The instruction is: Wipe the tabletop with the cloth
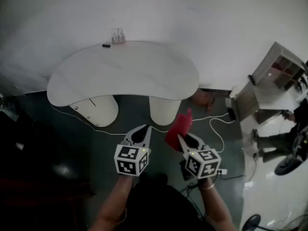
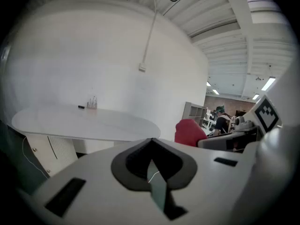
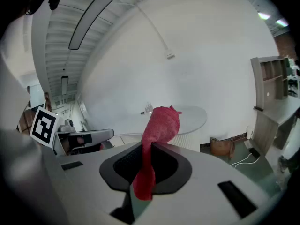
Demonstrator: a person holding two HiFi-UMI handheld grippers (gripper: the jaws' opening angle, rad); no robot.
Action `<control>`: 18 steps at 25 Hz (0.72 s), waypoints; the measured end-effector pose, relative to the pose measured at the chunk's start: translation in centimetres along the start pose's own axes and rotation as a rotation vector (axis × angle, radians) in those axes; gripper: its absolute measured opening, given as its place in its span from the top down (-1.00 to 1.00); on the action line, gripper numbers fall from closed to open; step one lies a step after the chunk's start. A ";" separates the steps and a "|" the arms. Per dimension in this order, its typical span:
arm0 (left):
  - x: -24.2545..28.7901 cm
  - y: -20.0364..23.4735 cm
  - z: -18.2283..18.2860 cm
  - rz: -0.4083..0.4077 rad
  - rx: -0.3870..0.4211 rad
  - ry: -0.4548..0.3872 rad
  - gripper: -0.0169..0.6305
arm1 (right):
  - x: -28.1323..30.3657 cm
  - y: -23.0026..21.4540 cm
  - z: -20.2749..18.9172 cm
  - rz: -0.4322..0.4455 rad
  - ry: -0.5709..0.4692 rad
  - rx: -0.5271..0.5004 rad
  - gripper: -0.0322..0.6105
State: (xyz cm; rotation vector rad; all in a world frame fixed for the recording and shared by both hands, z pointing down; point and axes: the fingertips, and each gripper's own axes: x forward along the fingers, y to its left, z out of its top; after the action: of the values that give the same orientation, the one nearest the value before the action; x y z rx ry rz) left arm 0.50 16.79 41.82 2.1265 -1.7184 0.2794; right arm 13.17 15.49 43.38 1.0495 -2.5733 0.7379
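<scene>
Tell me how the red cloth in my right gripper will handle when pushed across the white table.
Probably floppy: the red cloth bunches above the shut right gripper and a tail droops below. Likely light, since a narrow pinch holds it. On the smooth-looking table it may fold or bunch rather than lie flat.

Falls bright and even across the white table (image 1: 126, 75) and the wall (image 1: 202, 18) behind it. Turns dim, nearly black, left of and below the table. Bends hard at every edge, with dark corners. Blurs up close in both gripper views. Glares from strip lights (image 2: 269, 83) right of the table.
</scene>
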 end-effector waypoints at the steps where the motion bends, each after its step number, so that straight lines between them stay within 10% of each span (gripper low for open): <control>1: 0.1 0.1 0.0 0.001 -0.002 0.001 0.94 | 0.1 -0.1 0.0 -0.003 0.000 0.000 0.76; 18: 2.4 0.7 1.5 0.027 0.011 0.002 0.94 | 1.2 -2.5 2.2 0.022 0.001 0.010 0.76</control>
State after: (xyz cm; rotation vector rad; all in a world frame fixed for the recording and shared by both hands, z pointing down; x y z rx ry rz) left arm 0.24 13.93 41.48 2.1115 -1.7502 0.2994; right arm 13.99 12.07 42.93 1.0254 -2.5865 0.7575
